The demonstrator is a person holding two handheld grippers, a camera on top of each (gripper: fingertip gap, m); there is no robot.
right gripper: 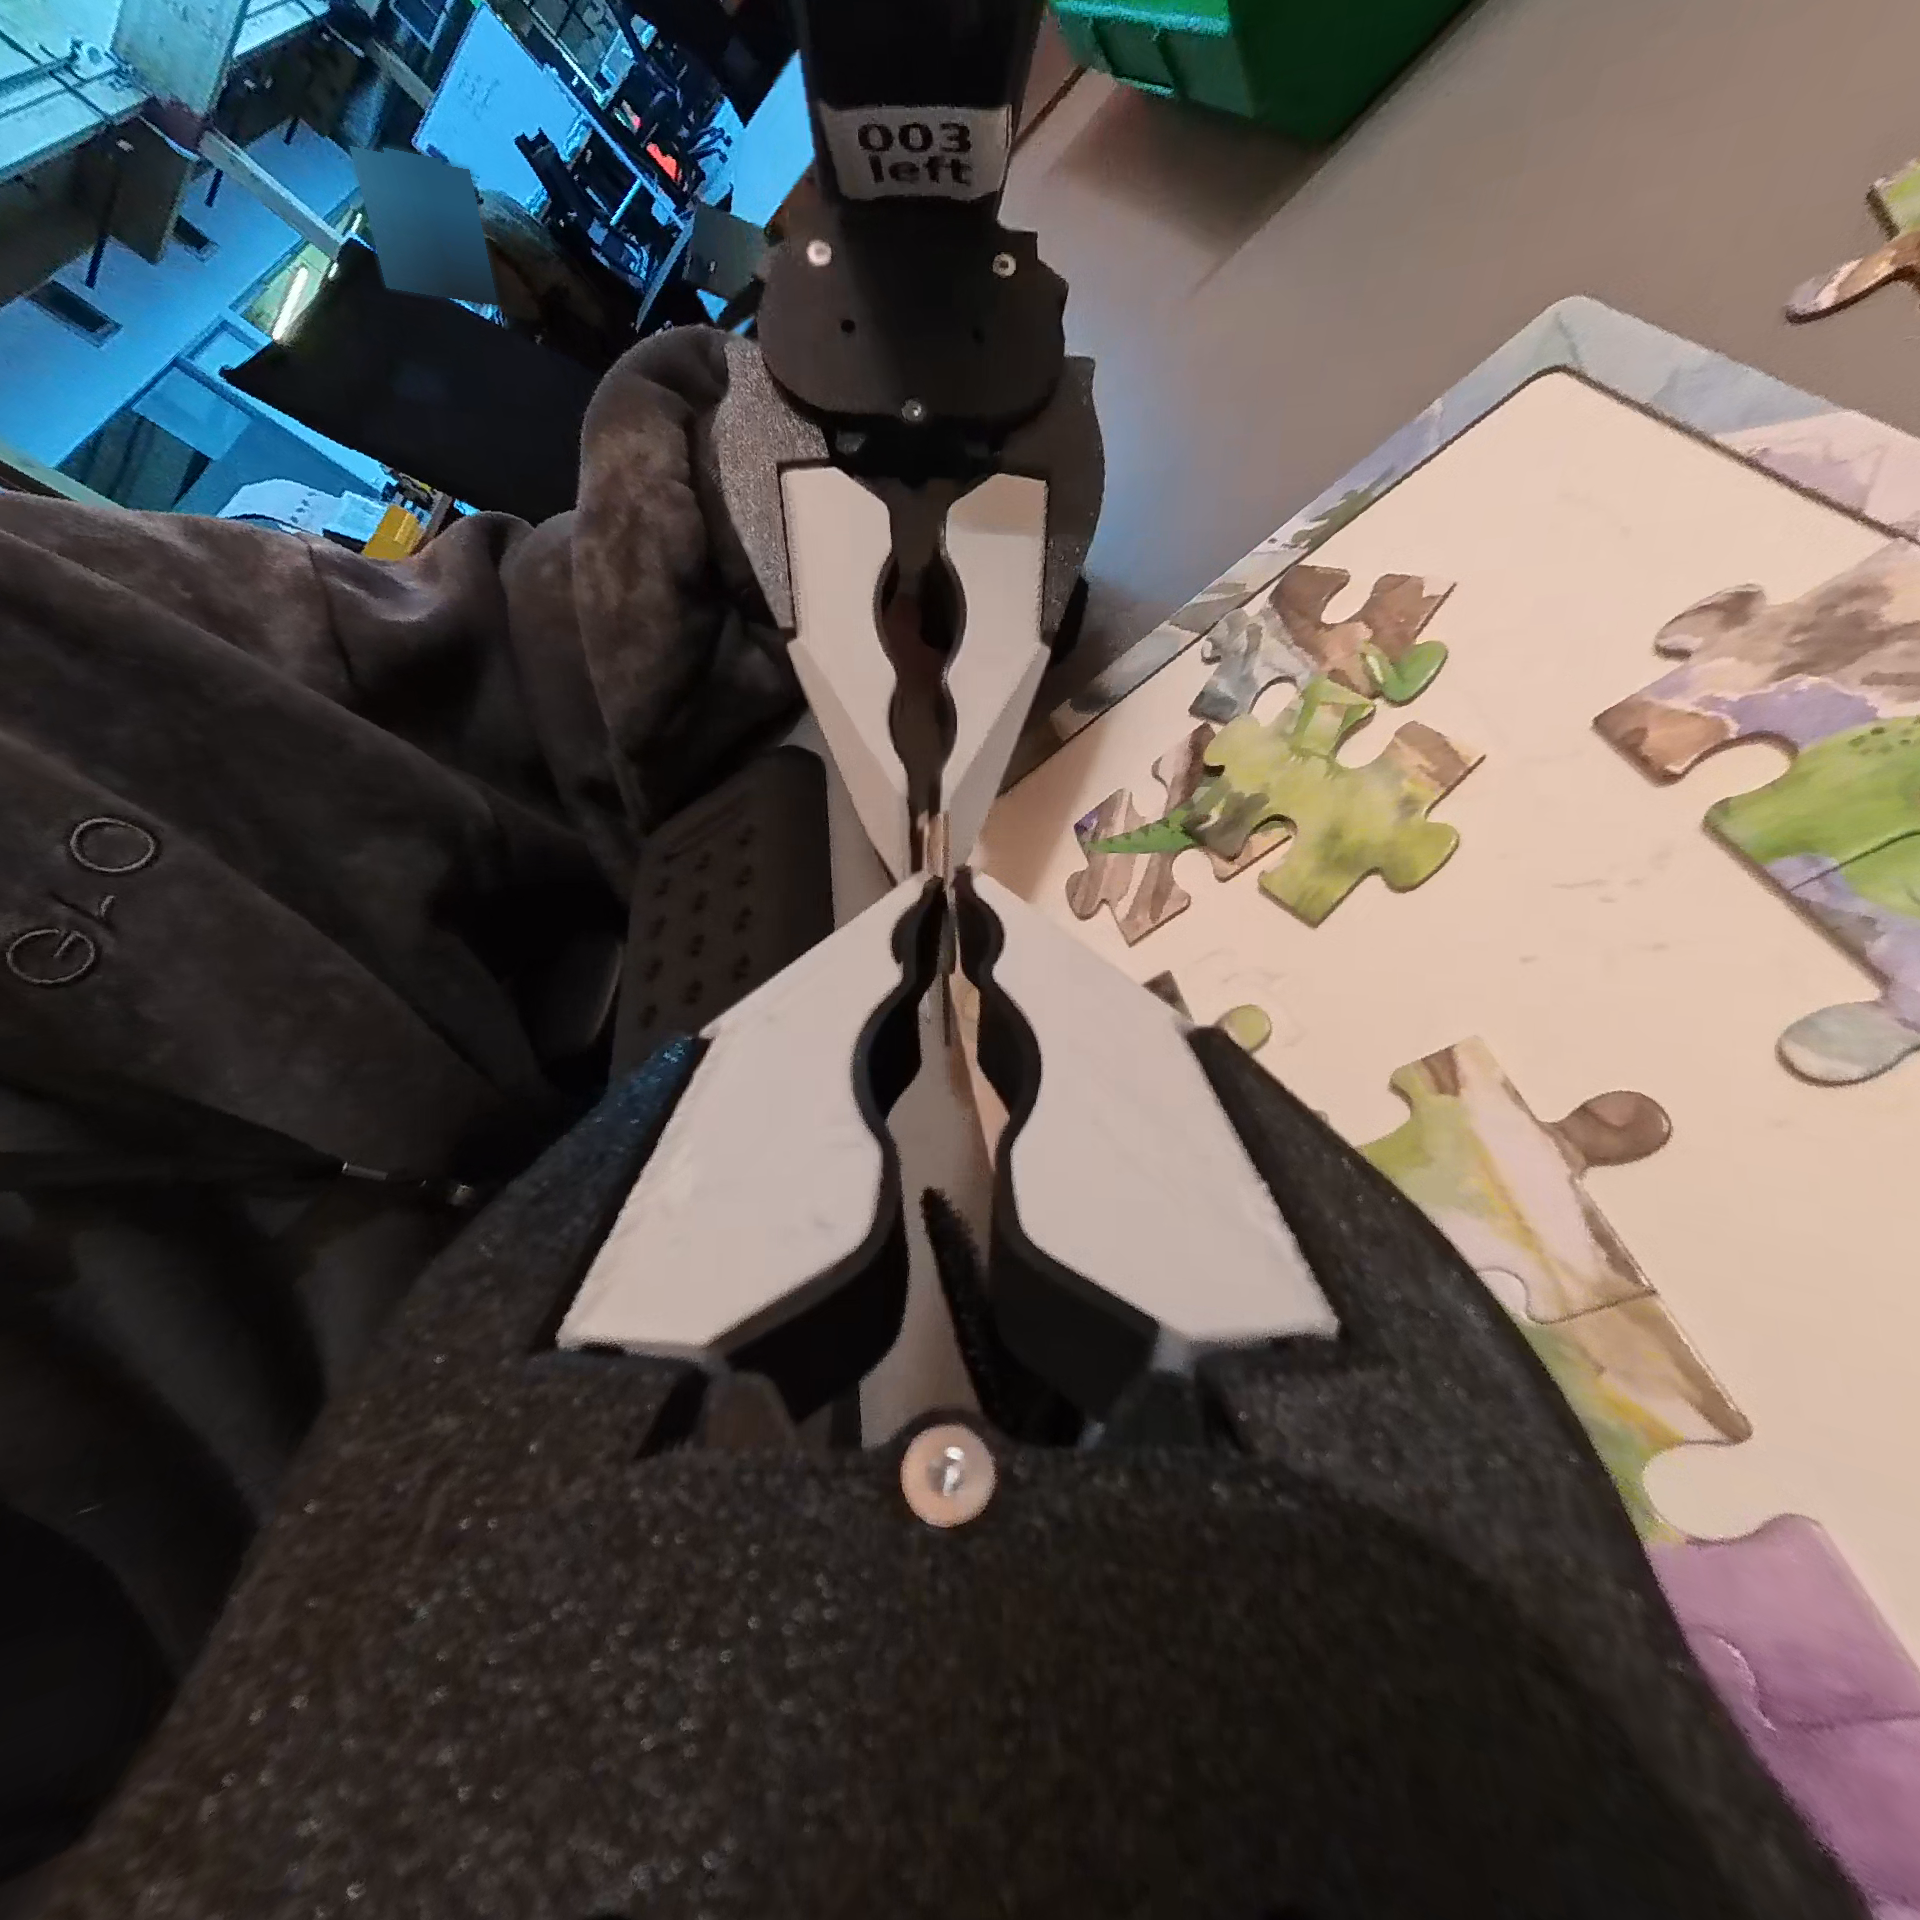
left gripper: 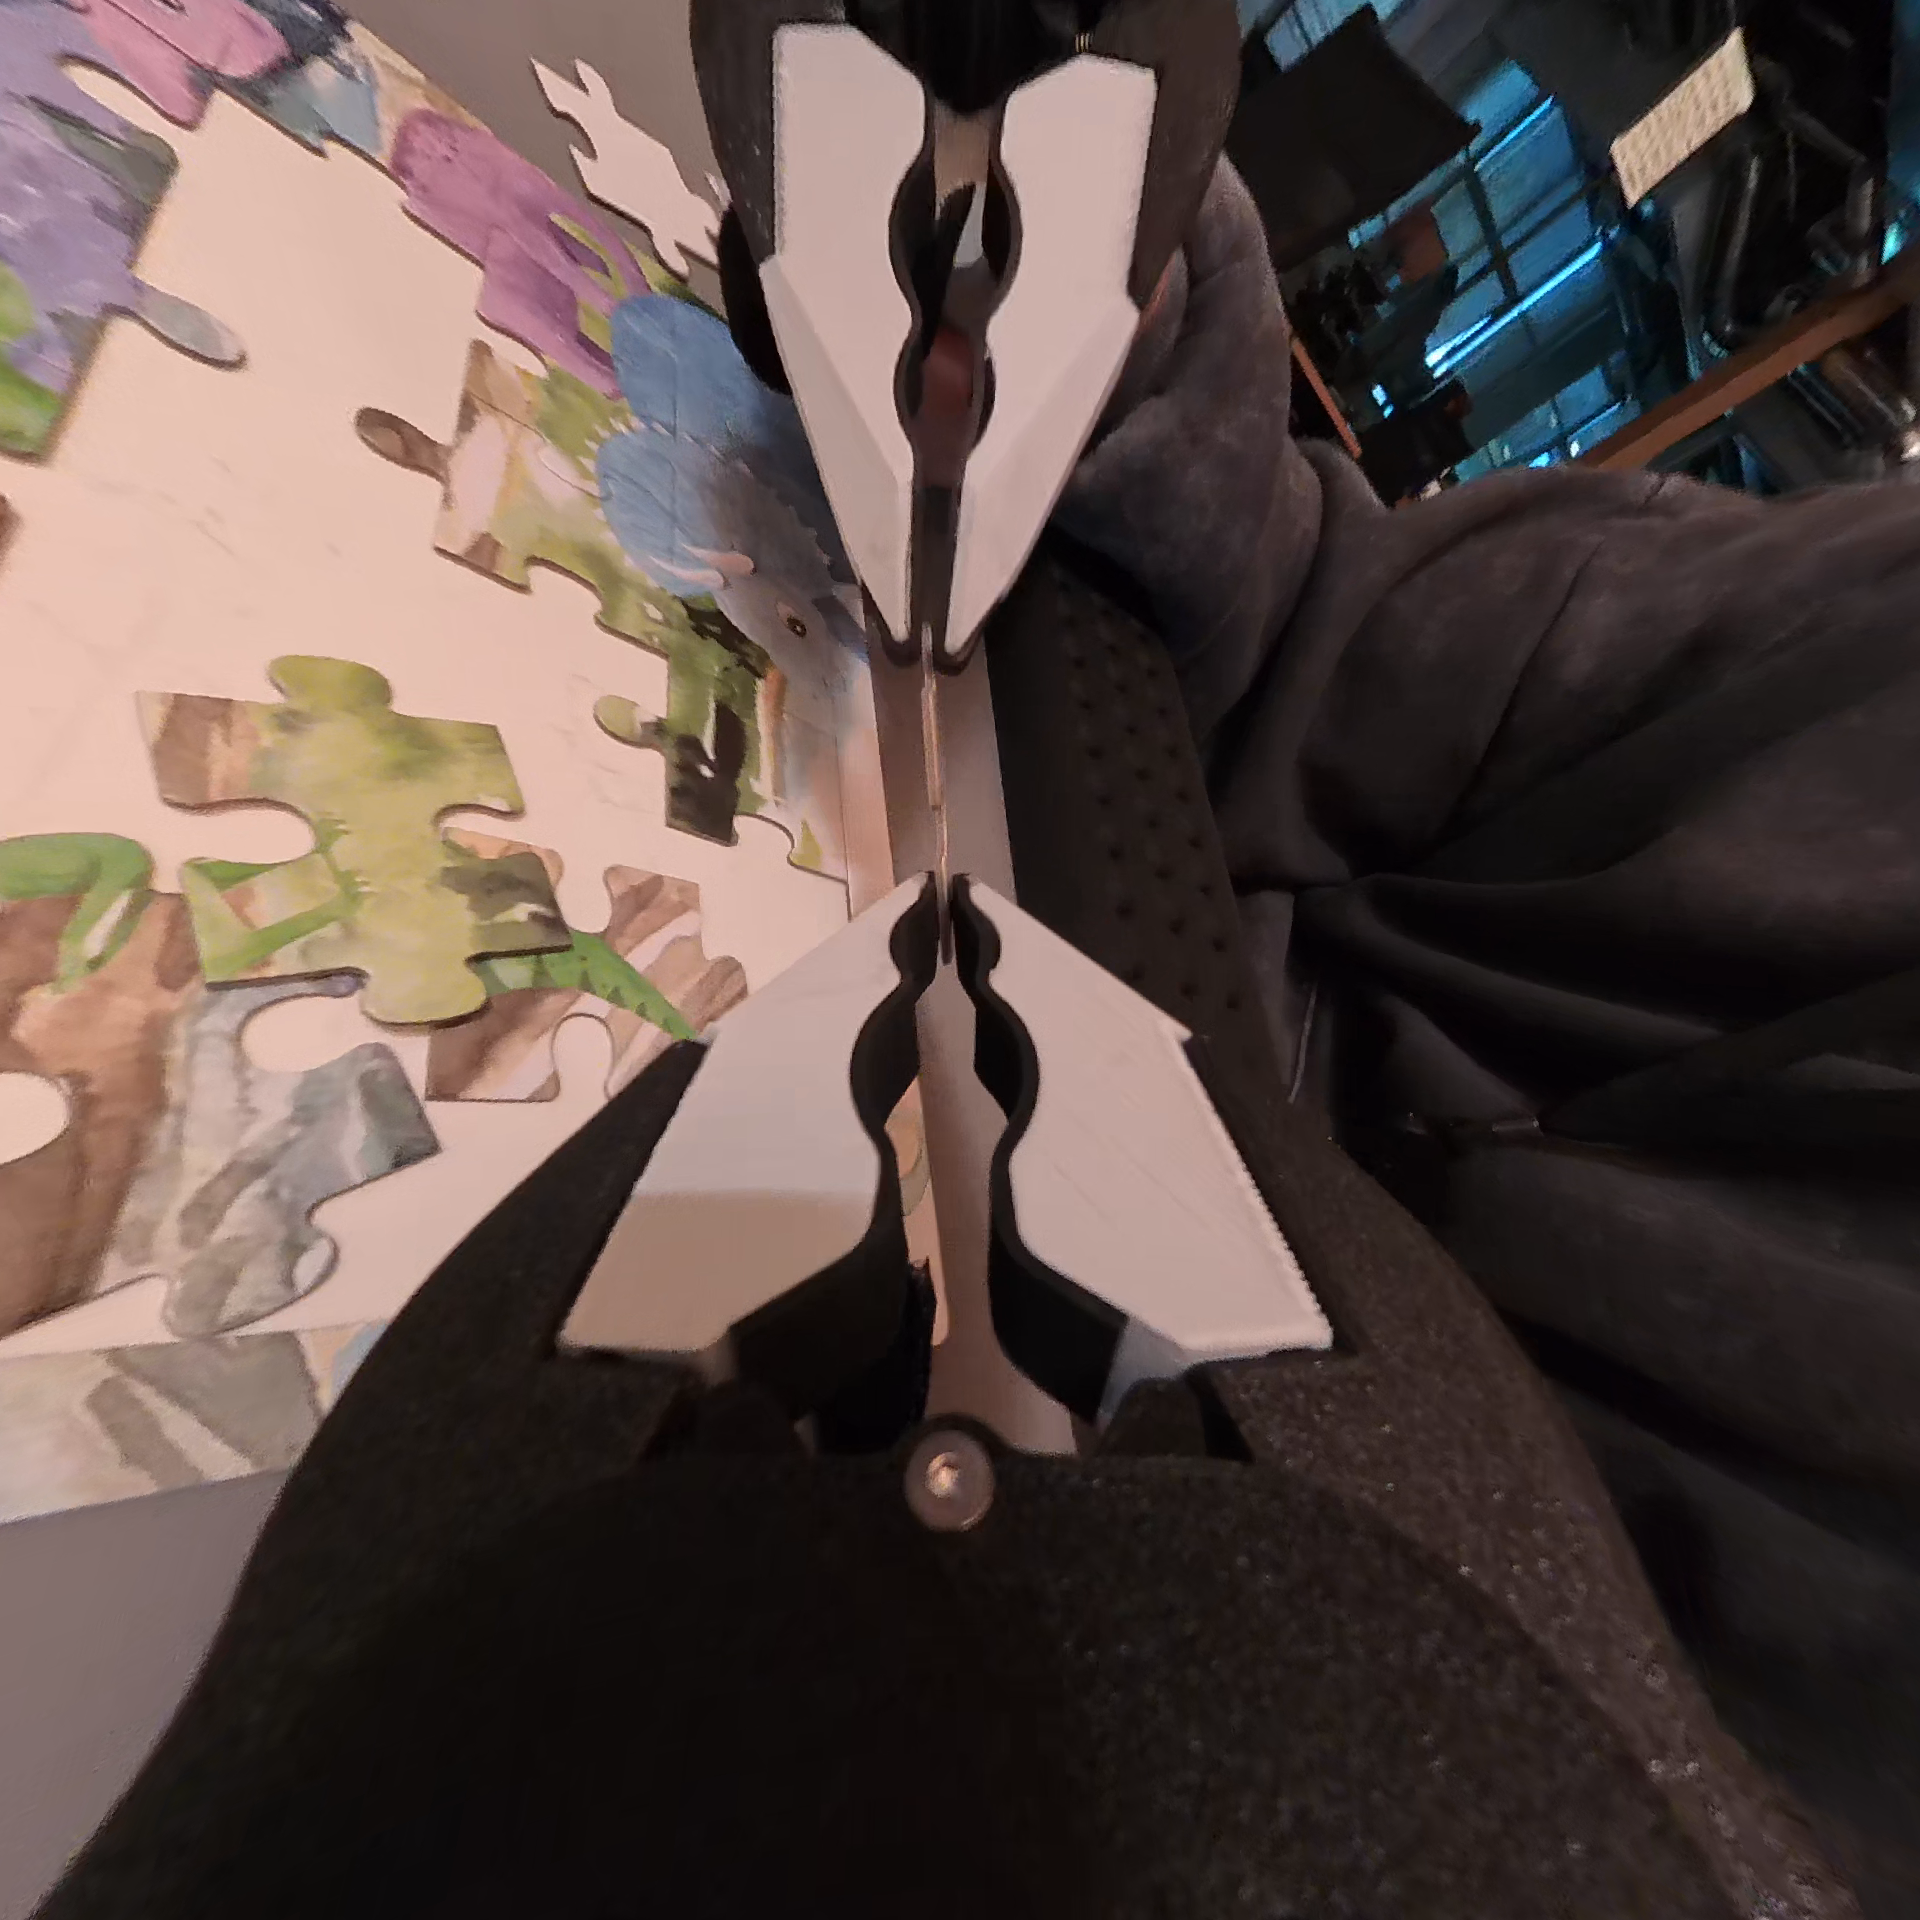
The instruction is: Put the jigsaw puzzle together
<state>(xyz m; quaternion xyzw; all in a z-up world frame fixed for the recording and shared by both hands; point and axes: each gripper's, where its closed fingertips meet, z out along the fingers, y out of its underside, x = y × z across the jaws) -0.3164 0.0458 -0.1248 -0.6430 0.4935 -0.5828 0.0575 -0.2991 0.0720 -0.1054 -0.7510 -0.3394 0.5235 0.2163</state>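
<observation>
- Left black-and-white two-finger gripper (left gripper: 940, 899) is seen pinched almost fully together, clamped on a thin flat jigsaw piece (left gripper: 938, 769) that's viewed edge-on, so no artwork on it can be made out.
- Same deal for the right black-and-white two-finger gripper (right gripper: 940, 894): it's squeezed narrow on the opposite end of that piece. The two grippers are pointed tip to tip, with the piece stretched between them.
- The held piece is kept up in the air, just off the near edge of the cream puzzle tray with a painted border (right gripper: 1558, 499), not down in it.
- In the tray, a light green leafy piece (left gripper: 343, 769) is seen partly overlapping another green and brown one, with more brown and grey pieces just beside them.
- A blue horned-dinosaur section (left gripper: 717, 499) is partly hidden behind the right gripper in the left wrist view, and purple painted pieces (left gripper: 488, 197) are joined next to it.
- Plenty of bare cream tray floor is left showing between the groups.
- A white face-down piece (left gripper: 634, 156) is lying on the grey tabletop (right gripper: 1351, 260) past the tray's border, and another loose brownish piece (right gripper: 1860, 270) is spotted farther out on that table.
- A dark grey fleece garment (left gripper: 1558, 727) is bunched up behind both grippers.
- A white sticker (right gripper: 914, 156) is stuck on the left gripper's black body.
- A green plastic bin (right gripper: 1247, 52) is visible at the far edge of the table.
</observation>
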